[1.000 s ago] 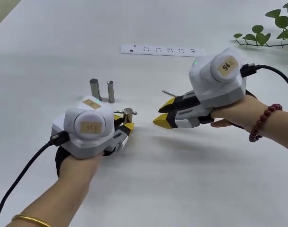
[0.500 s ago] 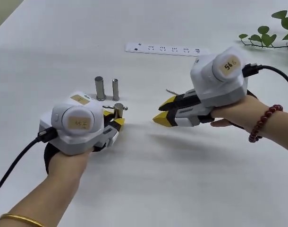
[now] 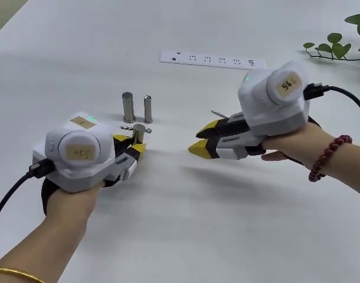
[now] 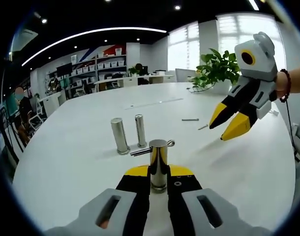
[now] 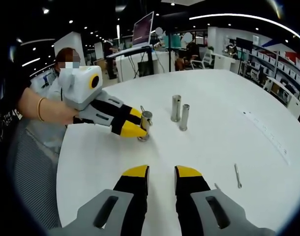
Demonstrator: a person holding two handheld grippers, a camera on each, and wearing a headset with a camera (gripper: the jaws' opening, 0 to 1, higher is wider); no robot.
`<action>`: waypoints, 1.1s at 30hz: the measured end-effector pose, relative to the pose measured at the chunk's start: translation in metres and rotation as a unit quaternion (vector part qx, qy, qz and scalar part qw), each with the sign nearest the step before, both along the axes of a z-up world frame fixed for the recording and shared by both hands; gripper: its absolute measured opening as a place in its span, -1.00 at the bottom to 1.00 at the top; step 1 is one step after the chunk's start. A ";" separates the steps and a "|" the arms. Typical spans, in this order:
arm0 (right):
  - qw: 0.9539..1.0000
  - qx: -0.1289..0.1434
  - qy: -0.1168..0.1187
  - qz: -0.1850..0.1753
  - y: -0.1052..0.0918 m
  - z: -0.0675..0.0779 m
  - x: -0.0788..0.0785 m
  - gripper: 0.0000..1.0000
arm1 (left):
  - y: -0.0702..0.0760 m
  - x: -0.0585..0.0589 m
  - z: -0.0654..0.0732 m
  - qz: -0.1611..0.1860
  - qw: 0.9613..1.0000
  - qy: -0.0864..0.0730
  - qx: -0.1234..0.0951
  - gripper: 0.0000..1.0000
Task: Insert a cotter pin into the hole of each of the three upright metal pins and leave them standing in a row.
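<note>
A white desk (image 3: 180,224) is spreading out under two hand-held grippers. On the left, the left tongs (image 3: 134,148) are closing on an upright metal pin (image 3: 138,133) and gripping it low on its shaft. A cotter pin (image 3: 129,128) is sticking sideways through the hole near its top. In the left gripper view, the same metal pin (image 4: 158,162) is standing between the yellow tips. Just behind it, two more metal pins (image 3: 128,107) (image 3: 148,109) are standing upright side by side, close together and apart from the held one. Further right, a loose cotter pin (image 3: 218,113) is lying flat on the desk. The right tongs (image 3: 195,141) are hovering above the desk, pointing left, parted by a narrow gap and holding nothing. At the far edge a white power strip (image 3: 212,59) is lying, and a leafy plant (image 3: 339,47) is trailing in at the right.
</note>
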State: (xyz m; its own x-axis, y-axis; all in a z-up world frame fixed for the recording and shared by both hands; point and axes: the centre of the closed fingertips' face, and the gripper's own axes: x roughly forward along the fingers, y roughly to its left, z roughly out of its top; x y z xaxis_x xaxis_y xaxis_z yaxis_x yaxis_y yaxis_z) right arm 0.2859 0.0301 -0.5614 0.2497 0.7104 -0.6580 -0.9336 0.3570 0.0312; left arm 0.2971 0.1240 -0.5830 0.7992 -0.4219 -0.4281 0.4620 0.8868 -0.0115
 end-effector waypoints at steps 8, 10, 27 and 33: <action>1.000 0.002 0.001 0.001 0.004 0.000 0.002 -0.68 | 0.002 0.000 -0.001 -0.002 1.000 -0.004 -0.001 -0.83; 1.000 0.002 0.000 0.002 0.005 -0.001 0.002 -0.68 | 0.002 -0.002 -0.002 -0.004 1.000 -0.004 0.001 -0.82; 1.000 0.003 0.001 0.002 0.006 -0.004 0.002 -0.68 | 0.007 -0.002 -0.004 0.002 1.000 -0.003 -0.005 -0.81; 1.000 0.002 0.001 0.004 0.007 -0.003 -0.001 -0.69 | 0.007 -0.001 -0.004 0.000 1.000 -0.002 -0.003 -0.80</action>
State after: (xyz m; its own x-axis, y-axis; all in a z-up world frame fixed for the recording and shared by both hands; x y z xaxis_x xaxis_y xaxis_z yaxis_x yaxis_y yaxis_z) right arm 0.2848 0.0372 -0.5643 0.2433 0.7146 -0.6558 -0.9362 0.3499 0.0340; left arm 0.2957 0.1309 -0.5868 0.8013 -0.4239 -0.4222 0.4615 0.8870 -0.0148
